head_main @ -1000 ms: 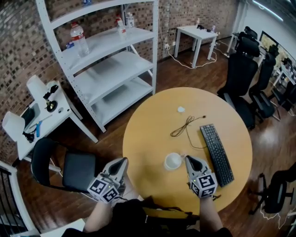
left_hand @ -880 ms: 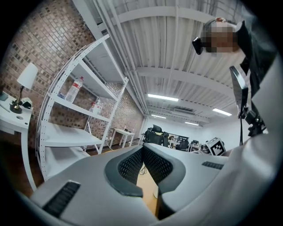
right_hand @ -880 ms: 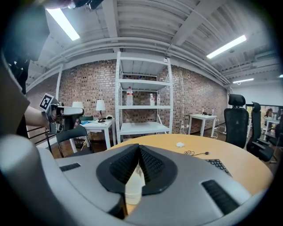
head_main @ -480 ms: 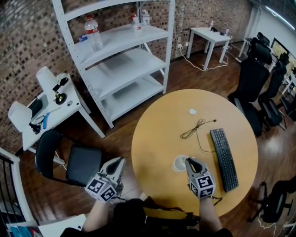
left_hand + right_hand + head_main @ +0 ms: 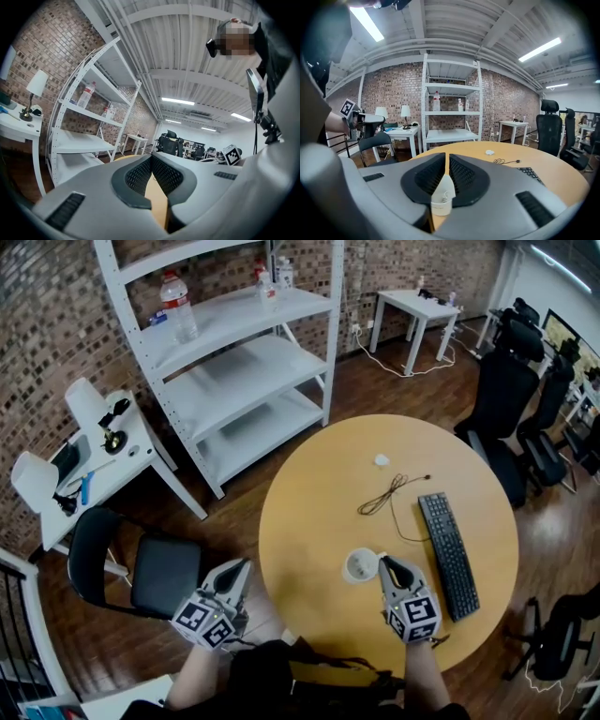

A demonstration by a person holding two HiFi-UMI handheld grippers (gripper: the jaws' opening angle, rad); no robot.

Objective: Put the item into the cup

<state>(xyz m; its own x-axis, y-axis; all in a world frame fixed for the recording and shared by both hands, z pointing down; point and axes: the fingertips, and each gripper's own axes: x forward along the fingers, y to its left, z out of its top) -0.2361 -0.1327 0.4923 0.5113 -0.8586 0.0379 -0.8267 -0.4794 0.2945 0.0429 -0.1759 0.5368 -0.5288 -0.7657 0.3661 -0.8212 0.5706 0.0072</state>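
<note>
The right gripper [image 5: 384, 562] [image 5: 446, 157] has its jaws parted by a narrow slit and grips nothing. Its tips hang just over the right side of the one white cup [image 5: 360, 565] [image 5: 442, 199], which shows below the gap in the right gripper view. A small pale item [image 5: 443, 196] lies inside the cup, too small to make out further.

The left gripper [image 5: 246, 563] [image 5: 151, 161] has its jaws closed together at the tips and is empty. It is held well left of the cup, past the edge of the round wooden table [image 5: 309, 484].

The cup stands upright on that table. Right of the cup lies one black keyboard [image 5: 447, 554]. Beyond the cup lies one loose dark cable [image 5: 380, 495], and farther beyond, one small white object [image 5: 382, 460]. Off the table, far left of the cup, stands one black chair [image 5: 141, 573], and beyond that one white shelving unit [image 5: 234, 362].
</note>
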